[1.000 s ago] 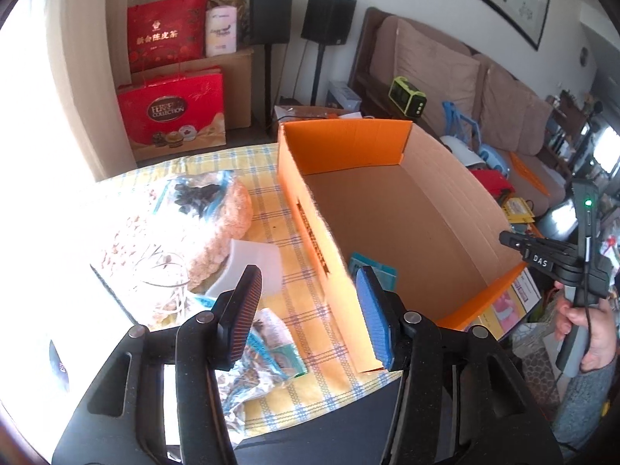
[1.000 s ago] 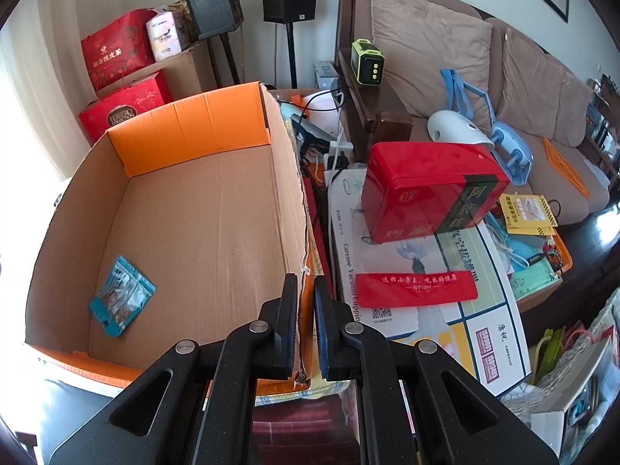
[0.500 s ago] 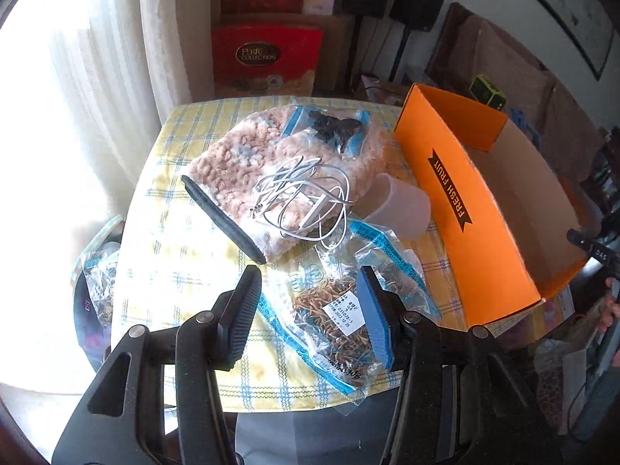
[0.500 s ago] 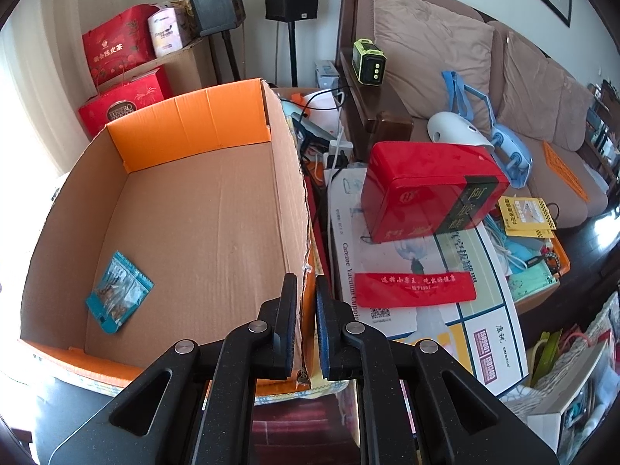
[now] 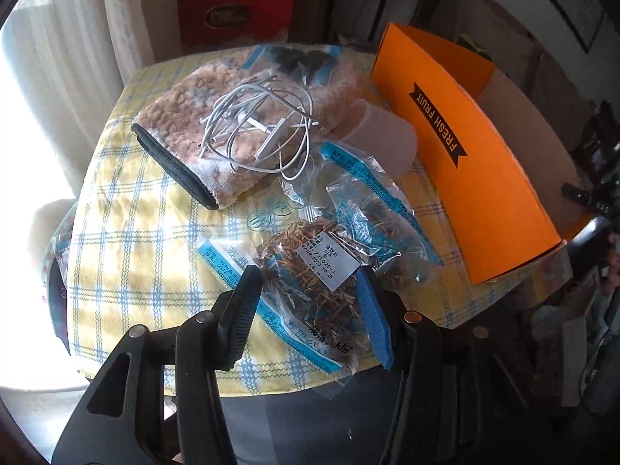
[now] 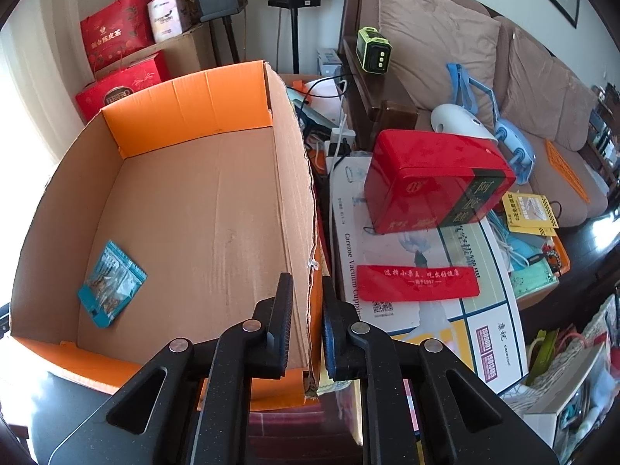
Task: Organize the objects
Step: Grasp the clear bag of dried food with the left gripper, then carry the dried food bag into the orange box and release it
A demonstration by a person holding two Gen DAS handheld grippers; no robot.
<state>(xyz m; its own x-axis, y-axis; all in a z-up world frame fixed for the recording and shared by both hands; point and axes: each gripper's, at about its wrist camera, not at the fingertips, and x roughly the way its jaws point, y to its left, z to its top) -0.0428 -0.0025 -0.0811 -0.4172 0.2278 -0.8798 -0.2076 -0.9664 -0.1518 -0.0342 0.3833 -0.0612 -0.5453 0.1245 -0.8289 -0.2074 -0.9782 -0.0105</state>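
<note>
My left gripper (image 5: 310, 302) hangs tilted down over the near edge of the table, fingers spread about halfway, with a clear packet of dried herbs (image 5: 310, 271) lying flat between them; I cannot tell whether the pads touch it, and it does not look pinched. The packet bears a white label and rests on the yellow checked tablecloth (image 5: 128, 232). A second herb packet (image 5: 372, 213) lies just beside it, partly overlapping. Beyond them a fuzzy pouch (image 5: 217, 131) carries a tangle of white cable (image 5: 259, 128), and a translucent cup (image 5: 379, 135) lies tipped against the orange cardboard box (image 5: 472, 178) printed FRESH FRUIT. My right gripper (image 6: 306, 321) straddles the box's right wall (image 6: 298, 201), one finger inside, one outside; the jaws are just starting to part, with a sliver of gap showing beside the cardboard. Inside the box, one small blue packet (image 6: 110, 285) lies on the floor near the left wall. A red tin (image 6: 434, 182) sits outside to the right.
</note>
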